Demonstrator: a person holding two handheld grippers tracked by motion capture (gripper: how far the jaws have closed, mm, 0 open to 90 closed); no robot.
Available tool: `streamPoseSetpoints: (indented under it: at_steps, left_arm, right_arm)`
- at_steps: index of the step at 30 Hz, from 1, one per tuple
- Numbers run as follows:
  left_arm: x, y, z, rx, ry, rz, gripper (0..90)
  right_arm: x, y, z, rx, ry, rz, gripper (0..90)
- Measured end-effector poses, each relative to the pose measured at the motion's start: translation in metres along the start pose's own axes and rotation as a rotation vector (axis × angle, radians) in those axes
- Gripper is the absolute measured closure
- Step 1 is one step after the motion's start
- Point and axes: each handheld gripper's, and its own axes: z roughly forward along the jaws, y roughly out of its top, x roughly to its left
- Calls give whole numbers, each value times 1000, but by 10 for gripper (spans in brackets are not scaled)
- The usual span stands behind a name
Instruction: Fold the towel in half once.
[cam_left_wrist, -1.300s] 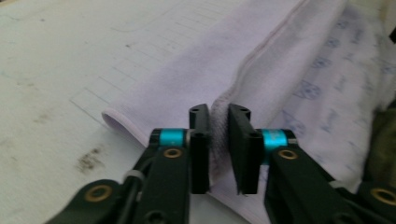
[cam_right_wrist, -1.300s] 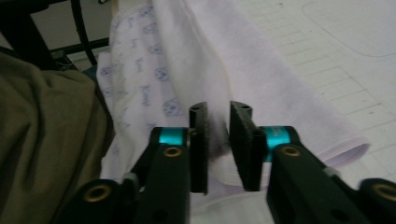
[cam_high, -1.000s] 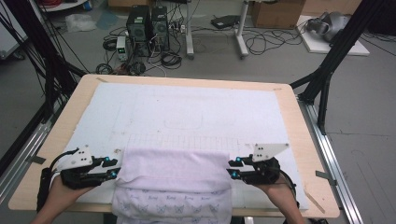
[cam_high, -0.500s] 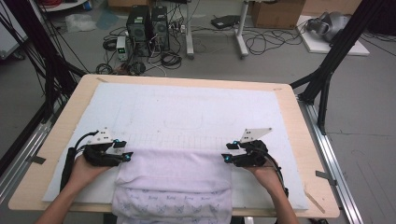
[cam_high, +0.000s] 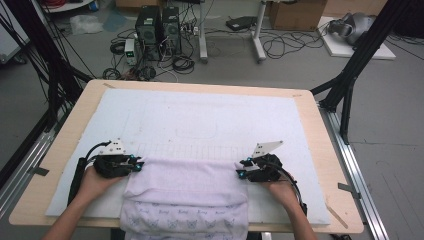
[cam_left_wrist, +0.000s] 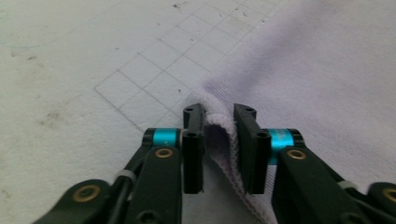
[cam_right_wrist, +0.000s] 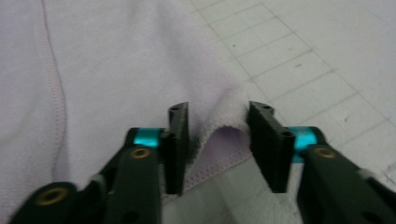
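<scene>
Lavender cloth (cam_high: 186, 192), a folded garment with a printed band near its front edge, lies at the near middle of the surface, on a white gridded mat (cam_high: 200, 117) that covers most of a pale wooden surface (cam_high: 320, 130); the garment's near edge hangs over the front rim. Nothing else rests on the mat, and nothing stands between the grippers and the garment. At the left, the left gripper (cam_high: 134, 165), held in the person's left hand (cam_high: 95, 182), sits at the garment's far left corner. In the left gripper view its fingers (cam_left_wrist: 193, 140) have just been closing, and a raised fold of the lavender edge (cam_left_wrist: 219, 135) is pinched between them, the pads pressing the fabric on both sides. At the right, the right gripper (cam_high: 242, 169), held in the right hand (cam_high: 280, 190), sits at the garment's far right corner. In the right gripper view its fingers (cam_right_wrist: 266, 140) have also just been closing, and a bunched hem (cam_right_wrist: 219, 135) arches between them, touching both pads and gripped more loosely than on the left. Beyond the surface, the room has a grey floor with two dark computer towers (cam_high: 157, 25), tangled cables (cam_high: 285, 42), cardboard boxes (cam_high: 295, 12) and black frame posts (cam_high: 357, 60) at either side.
</scene>
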Motion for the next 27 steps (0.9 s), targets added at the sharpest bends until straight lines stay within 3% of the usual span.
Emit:
streamPoseSetpoints:
  at_steps: [5, 9, 11, 13, 19, 22, 27]
  left_arm:
    - [-2, 3, 1, 9, 16, 12, 805]
    - [0, 8, 4, 10, 43, 18, 816]
    - [5, 9, 7, 10, 41, -7, 818]
    - [10, 15, 9, 12, 52, -7, 819]
    - [33, 52, 16, -16, 126, -8, 824]
    - [49, 75, 21, -13, 152, -19, 824]
    - [71, 118, 22, -32, 210, -14, 824]
  right_arm:
    - [-2, 0, 0, -1, 28, 6, 835]
    - [-5, 3, 0, 11, 28, -3, 854]
    - [-8, 7, 1, 29, 27, -11, 855]
    - [-12, 14, 1, 49, 1, -19, 857]
    - [-44, 35, -5, 33, -78, 13, 858]
    - [-65, 45, -13, -17, -109, 49, 858]
    - [-93, 72, -21, -15, -162, 57, 858]
